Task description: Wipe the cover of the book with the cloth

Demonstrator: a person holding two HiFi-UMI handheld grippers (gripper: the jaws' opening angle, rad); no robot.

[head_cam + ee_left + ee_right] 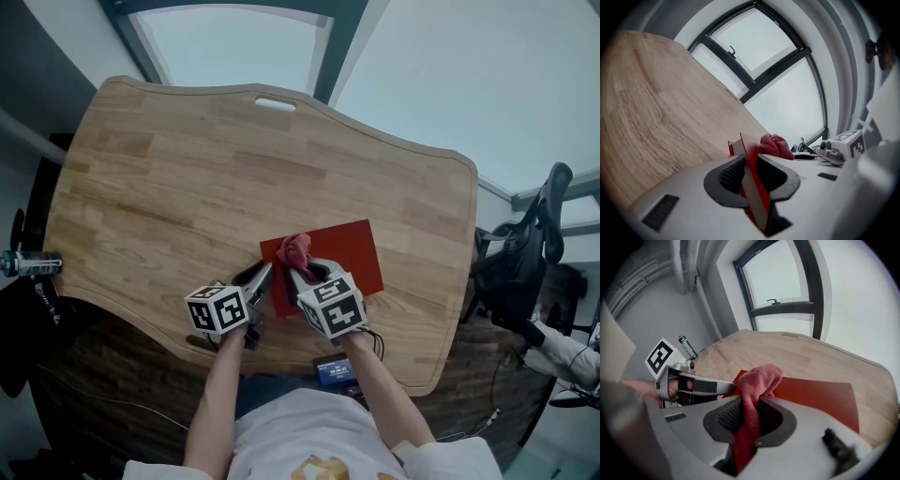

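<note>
Red and flat, the book point(347, 248) lay on the pale wooden table point(169, 169), toward the person's side of the top. The left gripper point(262, 273) reached the book at its near left corner, and its fingers were clamped on a thin red edge of the book, which stood upright between the ribbed pads. The right gripper point(307, 272) came in just beside it on the right, its fingers closed on the pink-red cloth point(297, 249). The cloth rose in a bunched fold above those fingers and sat over the left part of the book's cover; the rest of the cover to the right was bare.

Well to the left of the book, at the table's edge, lay a small can point(33, 262) on its side. Beyond the book, a slot point(275, 104) was cut through the top at the table's far edge. Nearer than the book, at the table's front edge, sat a small dark device point(334, 370) with a blue face. To the right of the book, past the table's end, stood a black office chair point(525, 258).
</note>
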